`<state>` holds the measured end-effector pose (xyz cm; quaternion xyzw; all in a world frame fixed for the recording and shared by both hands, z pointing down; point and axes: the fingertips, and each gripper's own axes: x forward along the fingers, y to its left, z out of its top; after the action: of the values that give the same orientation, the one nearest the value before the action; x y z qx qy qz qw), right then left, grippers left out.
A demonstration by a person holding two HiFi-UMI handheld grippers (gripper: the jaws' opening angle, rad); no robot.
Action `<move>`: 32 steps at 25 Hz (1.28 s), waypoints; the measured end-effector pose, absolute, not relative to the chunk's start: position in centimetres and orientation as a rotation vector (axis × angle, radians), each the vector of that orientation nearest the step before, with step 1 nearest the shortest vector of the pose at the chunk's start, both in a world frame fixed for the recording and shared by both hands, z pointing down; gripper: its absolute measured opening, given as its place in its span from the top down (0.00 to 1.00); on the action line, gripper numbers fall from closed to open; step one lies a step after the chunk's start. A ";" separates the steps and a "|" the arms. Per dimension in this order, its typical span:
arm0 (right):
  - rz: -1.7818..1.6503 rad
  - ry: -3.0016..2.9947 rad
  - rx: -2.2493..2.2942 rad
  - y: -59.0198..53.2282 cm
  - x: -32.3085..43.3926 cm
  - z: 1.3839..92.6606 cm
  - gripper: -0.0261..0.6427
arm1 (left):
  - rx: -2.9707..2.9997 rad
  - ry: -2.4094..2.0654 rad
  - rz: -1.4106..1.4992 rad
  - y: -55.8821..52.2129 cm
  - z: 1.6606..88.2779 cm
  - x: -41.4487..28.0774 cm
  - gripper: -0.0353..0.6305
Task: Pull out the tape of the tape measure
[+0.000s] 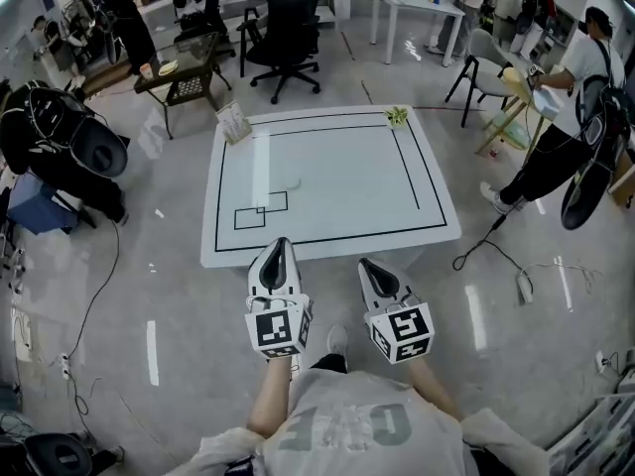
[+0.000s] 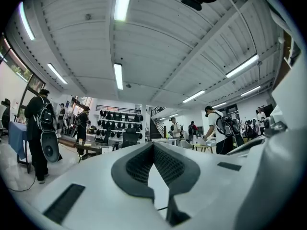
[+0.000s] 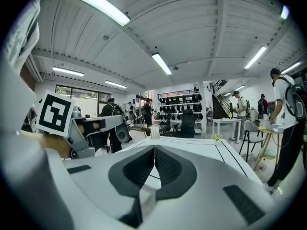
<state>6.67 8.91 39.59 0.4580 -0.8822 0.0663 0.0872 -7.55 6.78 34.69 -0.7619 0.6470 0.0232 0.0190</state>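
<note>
A white table (image 1: pixel 327 137) with a black outline stands in front of me. A small pale object (image 1: pixel 291 181) lies near its middle, too small to tell whether it is the tape measure. My left gripper (image 1: pixel 278 245) hovers at the table's front edge, jaws shut and empty. My right gripper (image 1: pixel 365 265) is beside it, just short of the edge, also shut with nothing held. In the left gripper view the left gripper (image 2: pixel 153 145) has its pads pressed together. In the right gripper view the right gripper (image 3: pixel 154 148) is closed too, with the table (image 3: pixel 201 147) ahead and the left gripper's marker cube (image 3: pixel 55 113) at the left.
A card stand (image 1: pixel 234 122) sits on the table's far left corner and a small plant (image 1: pixel 398 116) on the far right. A black office chair (image 1: pixel 288 28) and a low table (image 1: pixel 184 72) stand beyond. People stand at the right (image 1: pixel 580 97) and the left (image 1: pixel 60 147). A cable (image 1: pixel 491 251) lies on the floor.
</note>
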 end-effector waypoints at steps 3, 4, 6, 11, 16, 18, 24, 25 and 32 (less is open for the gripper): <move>0.204 -2.627 1.361 5.4 5.3 39.4 0.92 | -2.360 2.038 0.078 3.5 34.9 -9.3 0.91; 0.210 -2.626 1.362 4.6 4.9 39.5 0.92 | -2.360 2.048 0.076 2.8 35.1 -9.9 0.91; 0.213 -2.625 1.365 2.9 4.3 39.6 0.92 | -2.367 2.063 0.074 1.6 35.5 -10.6 0.91; 0.175 -2.640 1.379 0.3 3.4 38.9 0.92 | -2.370 2.090 0.084 0.4 35.7 -11.2 0.91; 0.154 -2.658 1.365 -0.9 2.9 38.5 0.92 | -2.355 2.078 0.080 -0.1 35.2 -10.8 0.91; 0.155 -2.665 1.357 -1.4 2.7 38.5 0.92 | -2.347 2.086 0.083 -0.5 35.1 -10.8 0.91; 0.159 -2.692 1.339 -3.7 2.8 39.0 0.92 | -2.319 2.147 0.080 -2.2 36.0 -10.7 0.91; 0.162 -2.696 1.339 -4.3 3.0 39.1 0.92 | -2.311 2.159 0.082 -2.6 36.1 -10.7 0.91; 0.181 -2.713 1.328 -8.5 5.4 39.2 0.92 | -2.256 2.224 0.085 -6.8 35.9 -9.5 0.91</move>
<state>5.38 -8.47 39.19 0.4383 -0.8950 0.0599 0.0577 -9.50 -6.75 35.93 -0.7118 0.7017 0.0267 -0.0137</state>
